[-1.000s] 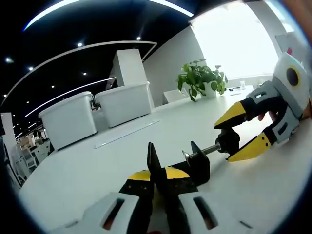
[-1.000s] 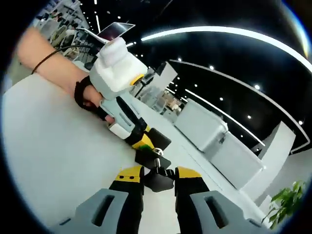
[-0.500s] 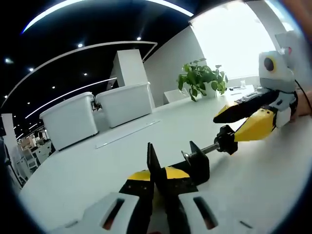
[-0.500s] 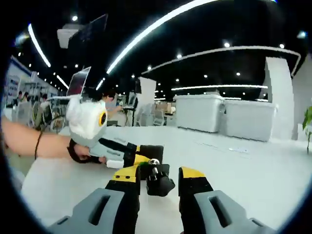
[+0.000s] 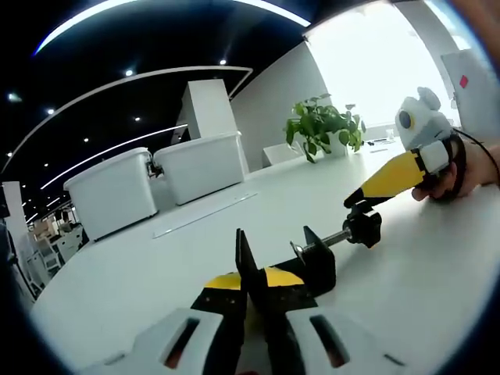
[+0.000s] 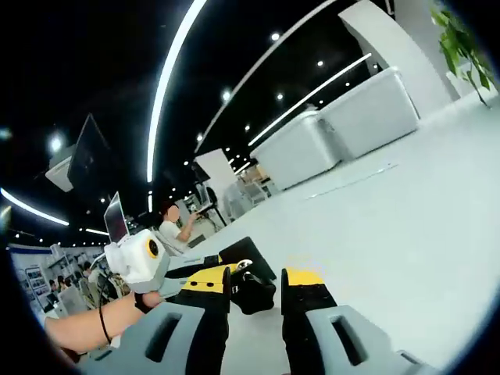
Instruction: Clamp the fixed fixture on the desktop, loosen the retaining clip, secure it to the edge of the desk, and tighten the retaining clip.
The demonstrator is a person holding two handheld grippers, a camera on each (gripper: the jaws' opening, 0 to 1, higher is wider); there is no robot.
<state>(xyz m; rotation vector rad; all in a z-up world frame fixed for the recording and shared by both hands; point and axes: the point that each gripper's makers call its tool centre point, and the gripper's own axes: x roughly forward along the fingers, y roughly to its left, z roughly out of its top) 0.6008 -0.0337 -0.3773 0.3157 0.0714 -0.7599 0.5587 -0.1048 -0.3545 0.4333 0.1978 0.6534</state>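
Fixture is sitting on the white bench, a small black C-shaped clamp, matte, with a bare metal screw ending in a lobed black knob. Bench top is reading smooth, glossy, wide; two white lidded bins and a leafy plant are standing at its far side.

Left tool is clenching the clamp's upright plate between yellow-tipped jaws. Right tool is straddling the knob, jaws either side; whether they are gripping it, I cannot tell.

Risks, as I judge them: the knob slipping between hard jaws while turning, or torque twisting the body out of the left grip on that slick surface.
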